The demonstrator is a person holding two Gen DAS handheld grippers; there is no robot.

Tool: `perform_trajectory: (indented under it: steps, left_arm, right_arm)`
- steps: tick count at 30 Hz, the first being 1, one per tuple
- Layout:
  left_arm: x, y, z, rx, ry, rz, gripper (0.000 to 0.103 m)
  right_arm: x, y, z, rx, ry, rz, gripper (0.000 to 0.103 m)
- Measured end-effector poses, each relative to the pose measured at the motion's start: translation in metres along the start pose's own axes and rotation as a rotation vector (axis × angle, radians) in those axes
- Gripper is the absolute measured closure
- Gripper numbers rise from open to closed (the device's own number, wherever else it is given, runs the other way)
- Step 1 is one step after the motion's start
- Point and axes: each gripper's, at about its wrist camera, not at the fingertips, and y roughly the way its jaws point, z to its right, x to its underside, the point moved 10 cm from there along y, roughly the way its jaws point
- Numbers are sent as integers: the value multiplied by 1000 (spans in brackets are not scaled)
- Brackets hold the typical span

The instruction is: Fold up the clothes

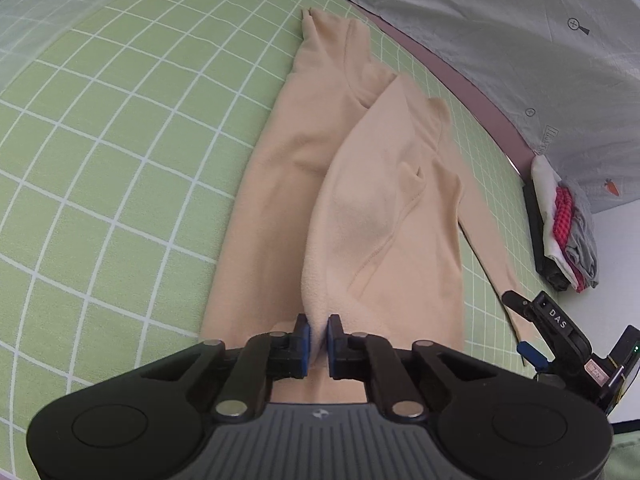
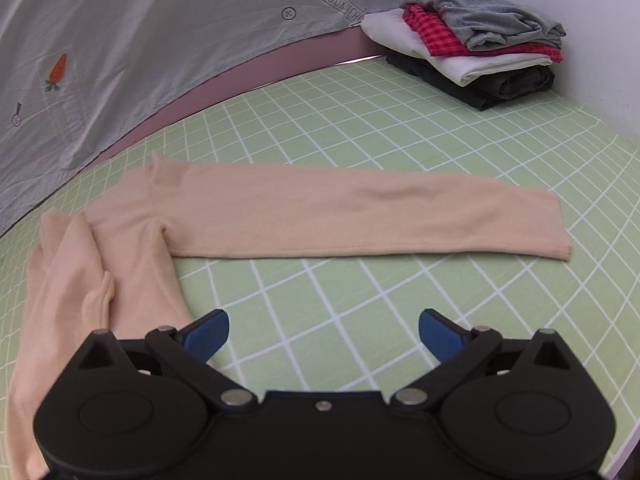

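Note:
A peach long-sleeved top [image 1: 280, 184] lies on a green grid mat [image 1: 100, 140]. My left gripper [image 1: 318, 334] is shut on a raised fold of the top's near edge, and the lifted cloth [image 1: 372, 208] drapes over the body. In the right wrist view the top's body [image 2: 100, 264] lies at the left and one sleeve [image 2: 360, 216] stretches flat to the right. My right gripper [image 2: 324, 330] is open above bare mat, just in front of that sleeve, with nothing between its blue pads [image 2: 212, 332]. It also shows at the lower right of the left wrist view [image 1: 532, 344].
A stack of folded clothes [image 2: 476, 48], grey, red check, white and dark, sits at the mat's far right corner against a white wall. A grey sheet with a carrot print [image 2: 140, 52] hangs behind the mat, above a mauve edge [image 2: 248, 68].

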Motion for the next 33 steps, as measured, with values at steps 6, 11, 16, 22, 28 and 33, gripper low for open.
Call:
perform_trajectory:
  steps: [6,11,16,22,28,33]
  left_arm:
    - [-1,-21,17,245,-49,-87,99]
    - [16,-2,-30,-8,52,-176,96]
    - [17,-3,-49,-33,38,-175,87]
    - [-22,-13,-32,-44,106,-70,81]
    - [-56,-17,-15,-71,180,6,79]
    - [-87,-5,-3,-113,245,31,79]
  right_arm:
    - [29,-32,-57,-48,-41,7,2]
    - [59,-47,-72,-14,-79,-3,2]
    - [81,-53,-76,19,-92,-25,2]
    - [72,-51,-82,26,-106,-10,2]
    - [43,-35,-95,-1,-115,23,6]
    - [20,-6,-114,-37,-112,18,16]
